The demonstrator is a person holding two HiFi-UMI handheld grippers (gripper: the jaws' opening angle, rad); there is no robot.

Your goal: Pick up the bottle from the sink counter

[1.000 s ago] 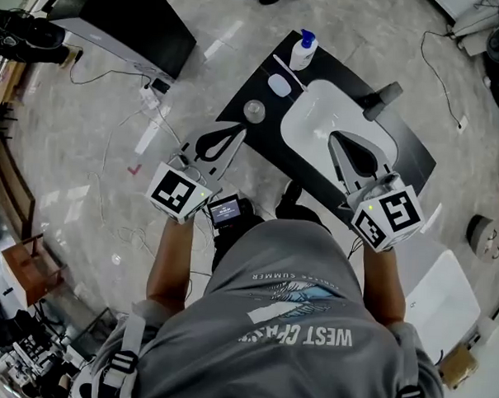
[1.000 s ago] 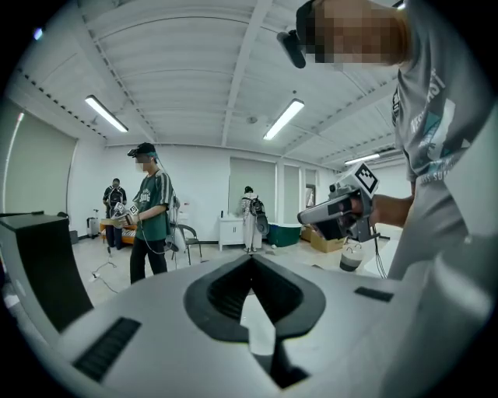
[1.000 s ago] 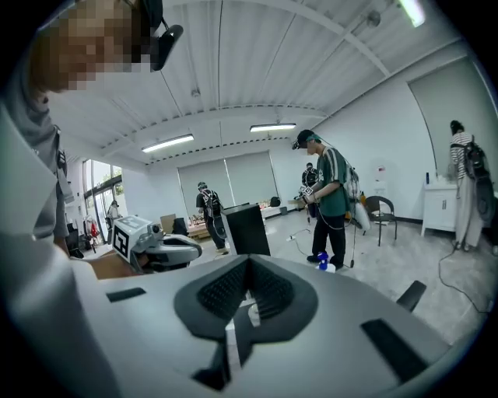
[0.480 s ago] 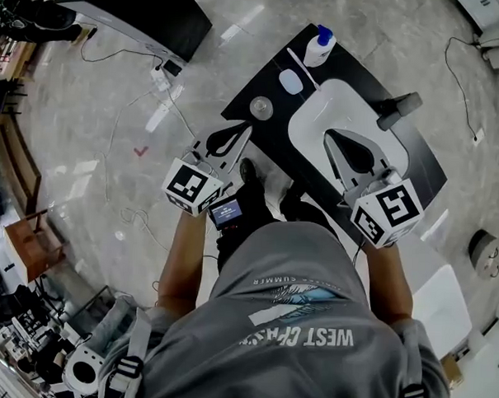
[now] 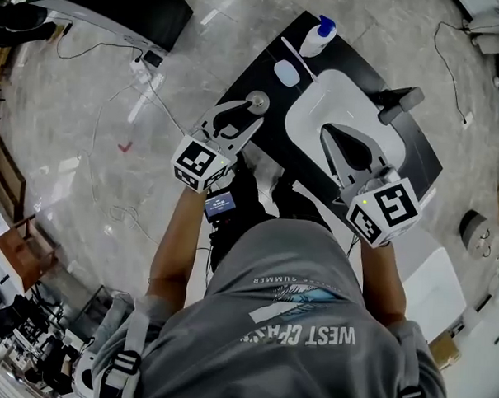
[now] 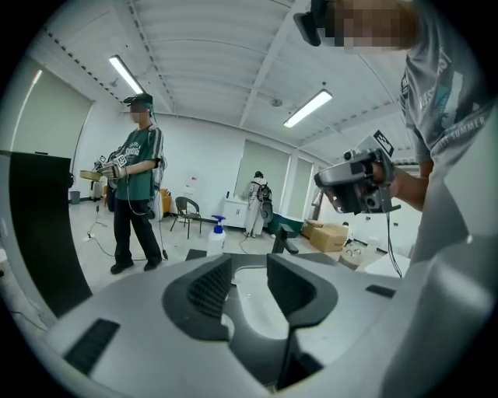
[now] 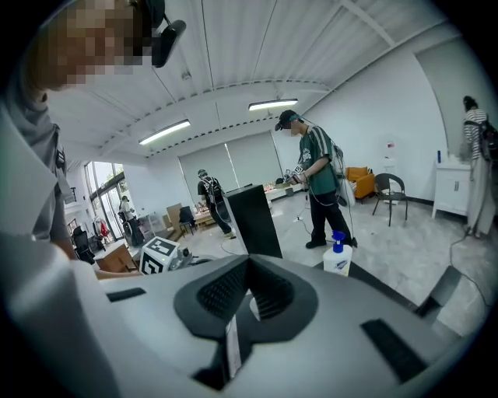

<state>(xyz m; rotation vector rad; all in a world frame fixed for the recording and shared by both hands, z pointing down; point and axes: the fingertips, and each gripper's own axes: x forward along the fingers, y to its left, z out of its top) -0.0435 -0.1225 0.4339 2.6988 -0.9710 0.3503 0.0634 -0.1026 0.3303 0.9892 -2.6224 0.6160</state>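
Black sink counter (image 5: 251, 79) on a grey stone floor; bottle (image 5: 316, 39) at its far corner, upper middle of frame.
Only head view shows the white basin (image 5: 316, 94). The 2 gripper views show the bottle side-on: upright, long axis vertical, pump up. Left gripper (image 5: 249, 120): jaws partly apart, just been opening, empty. Right gripper (image 5: 330, 138): jaws closed, empty.

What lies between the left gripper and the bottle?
Head view: a round silvery disc by the left gripper, then a pale oval object nearer the bottle.
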